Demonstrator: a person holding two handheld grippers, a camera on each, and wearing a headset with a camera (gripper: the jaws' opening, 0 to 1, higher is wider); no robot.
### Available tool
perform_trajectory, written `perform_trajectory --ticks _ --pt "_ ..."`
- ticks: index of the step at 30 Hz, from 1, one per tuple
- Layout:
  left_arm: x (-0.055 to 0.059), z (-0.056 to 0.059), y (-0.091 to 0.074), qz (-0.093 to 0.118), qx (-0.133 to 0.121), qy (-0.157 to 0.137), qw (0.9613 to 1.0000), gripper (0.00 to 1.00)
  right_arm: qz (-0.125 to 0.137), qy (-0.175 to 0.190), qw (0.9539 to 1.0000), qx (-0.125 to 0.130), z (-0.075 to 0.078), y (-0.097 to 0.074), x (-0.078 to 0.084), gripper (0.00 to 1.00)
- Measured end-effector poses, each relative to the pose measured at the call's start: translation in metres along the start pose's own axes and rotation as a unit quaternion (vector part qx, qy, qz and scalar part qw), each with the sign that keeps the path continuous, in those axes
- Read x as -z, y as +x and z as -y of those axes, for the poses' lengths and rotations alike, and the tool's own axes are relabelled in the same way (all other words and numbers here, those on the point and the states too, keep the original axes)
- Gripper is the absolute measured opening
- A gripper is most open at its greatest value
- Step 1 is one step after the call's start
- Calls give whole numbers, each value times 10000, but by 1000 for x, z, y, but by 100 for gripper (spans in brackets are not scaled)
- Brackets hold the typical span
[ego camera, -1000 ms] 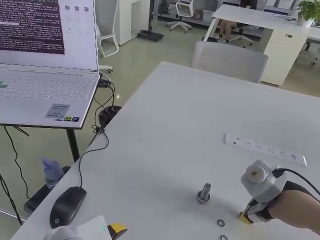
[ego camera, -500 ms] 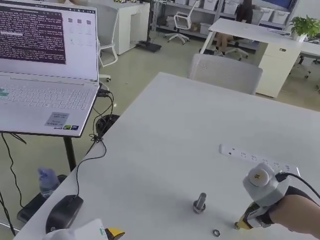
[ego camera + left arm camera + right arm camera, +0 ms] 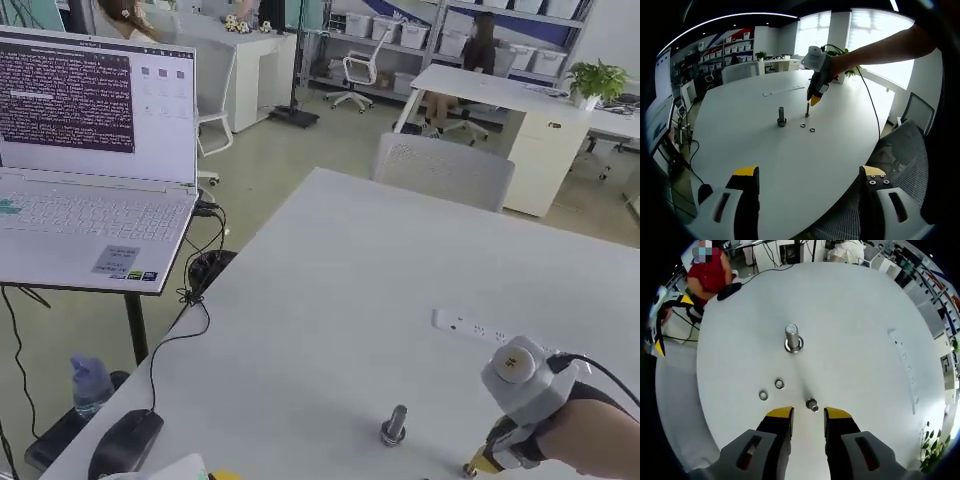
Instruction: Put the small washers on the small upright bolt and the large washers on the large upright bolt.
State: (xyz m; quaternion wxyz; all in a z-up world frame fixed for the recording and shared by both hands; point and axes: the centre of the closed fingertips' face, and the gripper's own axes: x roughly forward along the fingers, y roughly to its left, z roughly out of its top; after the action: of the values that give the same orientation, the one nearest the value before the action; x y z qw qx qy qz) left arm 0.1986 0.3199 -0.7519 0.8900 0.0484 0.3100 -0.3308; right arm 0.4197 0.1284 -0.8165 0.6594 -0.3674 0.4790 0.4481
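Note:
The large upright bolt (image 3: 394, 425) (image 3: 793, 338) (image 3: 781, 116) stands on the white table (image 3: 330, 290) with a washer ring round its base. The small upright bolt (image 3: 812, 404) (image 3: 807, 110) stands close in front of my right gripper (image 3: 808, 416) (image 3: 482, 462) (image 3: 815, 97), just beyond its yellow tips. That gripper is open with a narrow gap and holds nothing. Two loose washers (image 3: 779, 384) (image 3: 763, 395) (image 3: 803, 125) lie left of the small bolt. My left gripper (image 3: 810, 175) hovers far back over the table edge, jaws wide open and empty.
A laptop (image 3: 90, 200) sits on a stand at the left, with a mouse (image 3: 125, 445) and a cable at the table's near left corner. A white power strip (image 3: 470, 328) lies beyond the bolts. A grey chair (image 3: 440, 170) stands at the far edge.
The head camera has tilted up, so the bolts have slid down the picture. My right gripper stays by the small bolt; no thing has visibly moved.

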Motion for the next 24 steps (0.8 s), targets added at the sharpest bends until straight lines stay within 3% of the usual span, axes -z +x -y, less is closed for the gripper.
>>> perform_trajectory --ticks 9,14,24 --pt "0 4 -5 35 -47 -6 10000 81 50 -52 10000 20 -6 -7 -3 26" --pt "2 5 -6 -2 -56 45 10000 81 186 -210 9996 62 -13 -13 -13 26" --pt "4 6 -8 -29 -32 52 10000 81 270 -273 9992 -72 -24 -5 -25 26"
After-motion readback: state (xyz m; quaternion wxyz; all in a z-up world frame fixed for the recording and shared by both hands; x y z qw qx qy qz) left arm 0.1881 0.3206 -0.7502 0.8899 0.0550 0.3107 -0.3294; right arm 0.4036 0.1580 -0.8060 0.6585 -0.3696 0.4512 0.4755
